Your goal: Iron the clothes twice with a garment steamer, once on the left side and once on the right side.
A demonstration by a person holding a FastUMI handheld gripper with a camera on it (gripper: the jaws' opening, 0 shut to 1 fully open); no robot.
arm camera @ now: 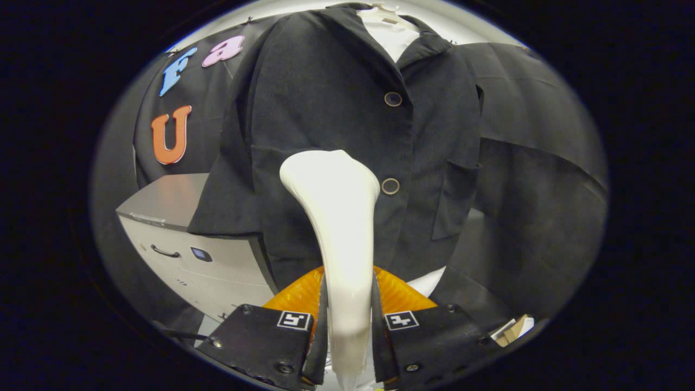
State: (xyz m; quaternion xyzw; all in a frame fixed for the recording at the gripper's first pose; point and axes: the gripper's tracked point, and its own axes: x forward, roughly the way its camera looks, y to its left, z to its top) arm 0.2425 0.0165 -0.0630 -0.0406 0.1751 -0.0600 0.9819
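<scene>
The gripper (347,320) is clamped on the garment steamer (339,233): both fingers press against the slim lower part of its white handle, one on each side, so the tool stands up between them and widens beyond the fingertips into its flat head. That head sits against, or just short of, the front of the dark jacket (336,108); whether it actually touches the cloth cannot be told from here. It lies on the panel left of the button line, just beside the lower button (390,186) and well below the upper button (392,99). To the right of the buttons, past the steamer head, a patch pocket (453,201) hangs on the other panel. Beyond and to the left of the fingers a grey cabinet (184,239) stands partly behind the jacket's hem. At the far top the jacket hangs from its collar over a white hanger form (388,30). By the look of it the left-side pass is in hand, with the head at mid-height on that panel. The next move would call for keeping the grip firm and the head flat to the fabric while drawing it along the left panel, then shifting across the buttons to treat the pocket side, taking care not to snag on the buttons or the pocket edge.
</scene>
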